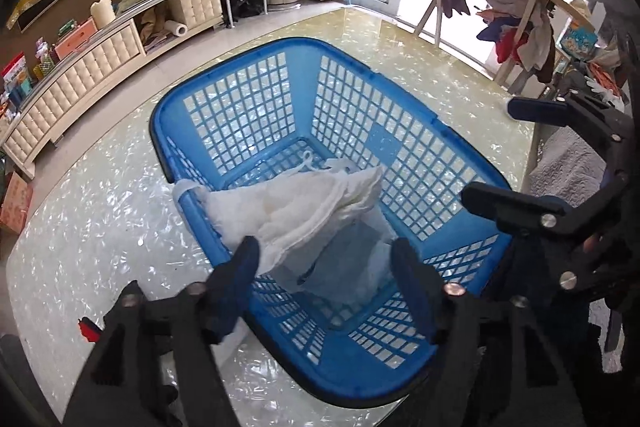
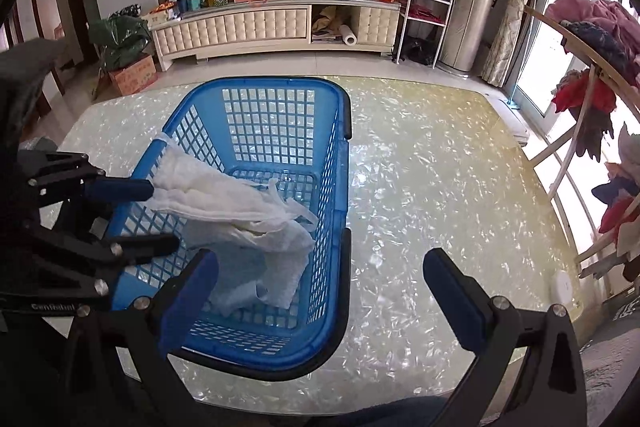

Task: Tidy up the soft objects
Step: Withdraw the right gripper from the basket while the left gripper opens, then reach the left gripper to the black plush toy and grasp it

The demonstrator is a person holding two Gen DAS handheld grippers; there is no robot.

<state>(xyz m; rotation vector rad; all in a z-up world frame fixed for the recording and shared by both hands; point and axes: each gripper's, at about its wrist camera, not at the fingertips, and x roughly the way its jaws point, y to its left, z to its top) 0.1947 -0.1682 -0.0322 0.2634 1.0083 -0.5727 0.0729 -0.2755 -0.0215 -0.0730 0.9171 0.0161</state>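
Only "Cenfinhnl"-like lettering on left gripper (image 2: 160,217), both left and right gripper (image 2: 320,275) spread, empty, over white cloth (image 2: 240,207).

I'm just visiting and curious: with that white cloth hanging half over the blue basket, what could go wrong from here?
1. The white cloth is draped over the blue basket's rim, partly outside, so it might slide out onto the table.
2. The left claw stands open around the cloth's edge; pulling back could snag it and drag it out.
3. The right claw is open astride the basket's wall, so a careless move might nudge the light basket.
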